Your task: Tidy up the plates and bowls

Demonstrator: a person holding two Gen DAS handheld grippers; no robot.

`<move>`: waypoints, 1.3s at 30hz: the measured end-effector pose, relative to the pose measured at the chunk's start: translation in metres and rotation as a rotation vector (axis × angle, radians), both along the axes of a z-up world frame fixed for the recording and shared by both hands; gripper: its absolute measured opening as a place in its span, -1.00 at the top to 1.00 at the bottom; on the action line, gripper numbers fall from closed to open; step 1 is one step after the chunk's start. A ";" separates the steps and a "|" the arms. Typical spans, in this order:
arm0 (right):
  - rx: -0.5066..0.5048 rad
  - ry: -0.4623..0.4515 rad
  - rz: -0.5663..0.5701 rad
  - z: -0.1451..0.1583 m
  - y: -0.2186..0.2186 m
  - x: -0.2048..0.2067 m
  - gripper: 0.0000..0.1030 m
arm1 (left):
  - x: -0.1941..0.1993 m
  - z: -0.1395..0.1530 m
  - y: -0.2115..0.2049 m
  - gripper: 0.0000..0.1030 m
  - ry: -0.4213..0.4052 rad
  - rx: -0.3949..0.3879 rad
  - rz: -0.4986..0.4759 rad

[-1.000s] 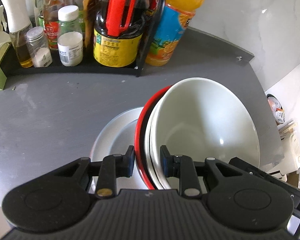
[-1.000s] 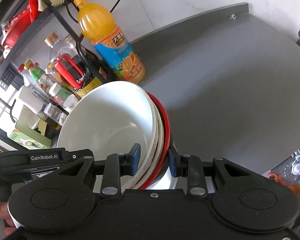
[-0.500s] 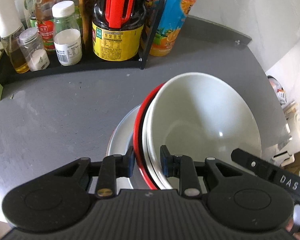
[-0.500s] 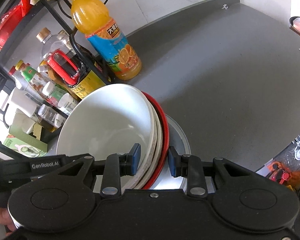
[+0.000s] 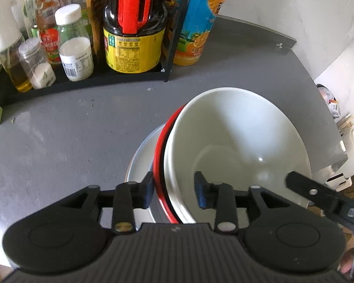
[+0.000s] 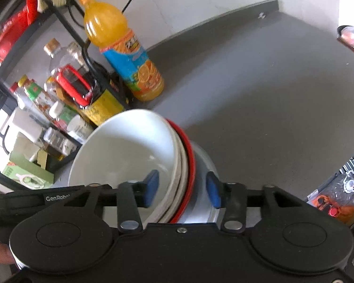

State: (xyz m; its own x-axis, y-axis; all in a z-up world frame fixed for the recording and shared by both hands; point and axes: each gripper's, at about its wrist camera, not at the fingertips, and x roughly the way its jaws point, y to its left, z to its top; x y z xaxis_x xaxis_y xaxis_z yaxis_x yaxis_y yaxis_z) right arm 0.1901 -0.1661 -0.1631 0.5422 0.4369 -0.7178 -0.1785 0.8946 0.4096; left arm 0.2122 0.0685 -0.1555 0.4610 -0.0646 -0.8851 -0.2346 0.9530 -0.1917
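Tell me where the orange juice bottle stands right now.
The orange juice bottle stands upright at the back of the grey counter, just right of the black condiment rack, beyond the stacked bowls.

Both wrist views close above counter (image 5: 59,136), facing condiment rack (image 5: 87,80); share bowl stack (image 5: 236,146).

black left hand-held gripper (image 5: 173,189) has black pads; right hand-held gripper (image 6: 182,188) blue pads, silver screws.

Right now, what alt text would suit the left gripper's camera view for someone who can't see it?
The left gripper straddles the rims of a nested bowl stack, jaws apart, above a white plate on the grey counter. Condiment bottles line the back.
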 end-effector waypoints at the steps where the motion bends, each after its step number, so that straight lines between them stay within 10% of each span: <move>1: 0.002 -0.012 -0.003 0.003 -0.004 -0.003 0.01 | -0.001 0.003 -0.002 0.12 -0.013 0.020 0.000; 5: 0.005 -0.062 -0.032 0.018 -0.025 -0.016 -0.27 | -0.008 0.017 -0.012 -0.37 -0.060 0.116 0.016; 16: -0.010 -0.179 -0.086 0.052 -0.103 -0.077 -0.80 | -0.072 0.067 -0.060 -0.62 -0.143 0.184 0.079; 39: -0.071 -0.331 -0.041 0.112 -0.144 -0.185 -0.99 | -0.214 0.157 -0.113 -0.98 -0.305 0.246 0.099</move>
